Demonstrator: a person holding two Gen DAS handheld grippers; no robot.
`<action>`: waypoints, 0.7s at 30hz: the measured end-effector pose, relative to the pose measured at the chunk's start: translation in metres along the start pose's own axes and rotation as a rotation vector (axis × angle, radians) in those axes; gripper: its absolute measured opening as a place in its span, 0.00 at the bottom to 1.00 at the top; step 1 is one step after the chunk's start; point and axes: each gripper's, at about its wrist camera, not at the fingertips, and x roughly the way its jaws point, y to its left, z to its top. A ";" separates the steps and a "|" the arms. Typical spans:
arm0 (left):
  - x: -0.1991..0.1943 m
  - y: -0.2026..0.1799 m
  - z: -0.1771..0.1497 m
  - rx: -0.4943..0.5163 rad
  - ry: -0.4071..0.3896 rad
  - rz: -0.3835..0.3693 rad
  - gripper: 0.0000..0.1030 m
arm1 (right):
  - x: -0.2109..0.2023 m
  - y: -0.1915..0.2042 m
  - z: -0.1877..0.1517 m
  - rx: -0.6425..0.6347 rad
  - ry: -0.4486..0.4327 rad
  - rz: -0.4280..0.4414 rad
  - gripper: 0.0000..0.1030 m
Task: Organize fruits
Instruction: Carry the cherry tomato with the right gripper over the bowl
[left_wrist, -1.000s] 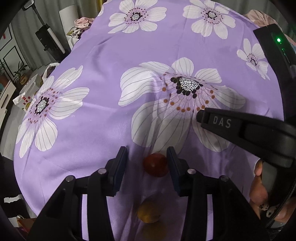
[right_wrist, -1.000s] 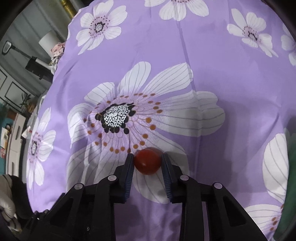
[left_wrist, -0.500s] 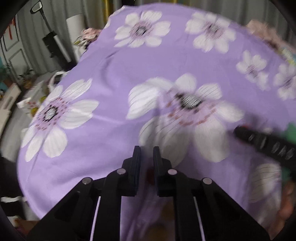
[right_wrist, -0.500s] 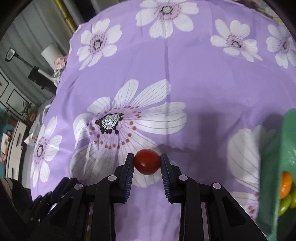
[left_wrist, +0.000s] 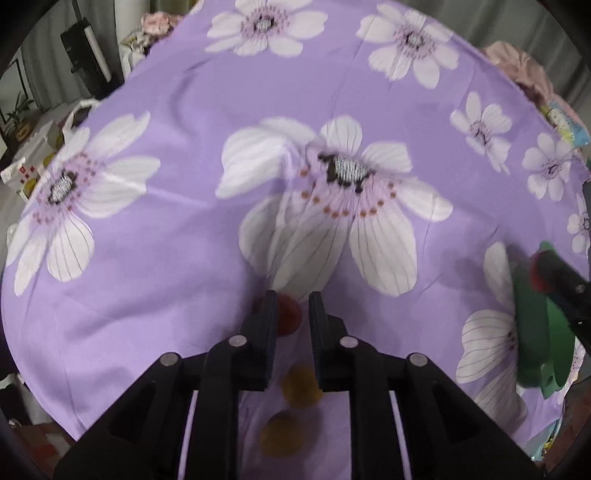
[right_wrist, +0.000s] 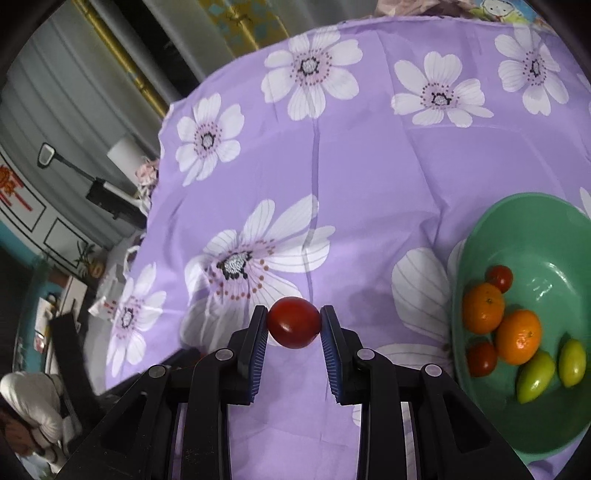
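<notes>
Right tool (right_wrist: 294, 321): clamped on a red tomato (right_wrist: 293, 322), one pad on each side of it; fruit held off the cloth, shadow on the fabric beyond it.
Left tool (left_wrist: 291, 310): jaws have just been closing and now stand narrow around a small red fruit (left_wrist: 287, 314). View is blurred here; pads seem to press on it, though contact on both sides is not sharp.
Below left tool: two yellowish-brown fruits on the cloth, one (left_wrist: 301, 386) just behind the pads, another (left_wrist: 280, 434) nearer the camera; kind cannot be told.
Surface: covered by a purple cloth (right_wrist: 369, 184) printed with large white flowers.
Bowl: green bowl (right_wrist: 535, 221) at the right of the right tool, resting on the cloth.
Bowl contents: two oranges (right_wrist: 483, 307) touching each other, two small red tomatoes (right_wrist: 499, 277), two yellow-green fruits (right_wrist: 535, 376) side by side.
Left view, right edge: same green bowl (left_wrist: 532, 347) with the right tool's dark finger and red fruit above its rim, blurred.
Surroundings: grey curtains, a lamp, a bag on the floor beyond the cloth's left edge.
</notes>
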 end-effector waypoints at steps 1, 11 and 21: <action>0.000 -0.002 0.000 0.007 -0.012 0.021 0.22 | -0.001 0.000 -0.001 -0.001 -0.002 -0.003 0.29; 0.021 -0.006 -0.004 0.040 0.009 0.079 0.27 | -0.007 0.001 -0.003 0.000 -0.007 0.021 0.29; -0.022 -0.043 -0.009 0.100 -0.152 -0.041 0.27 | -0.039 -0.021 0.006 0.054 -0.069 0.030 0.29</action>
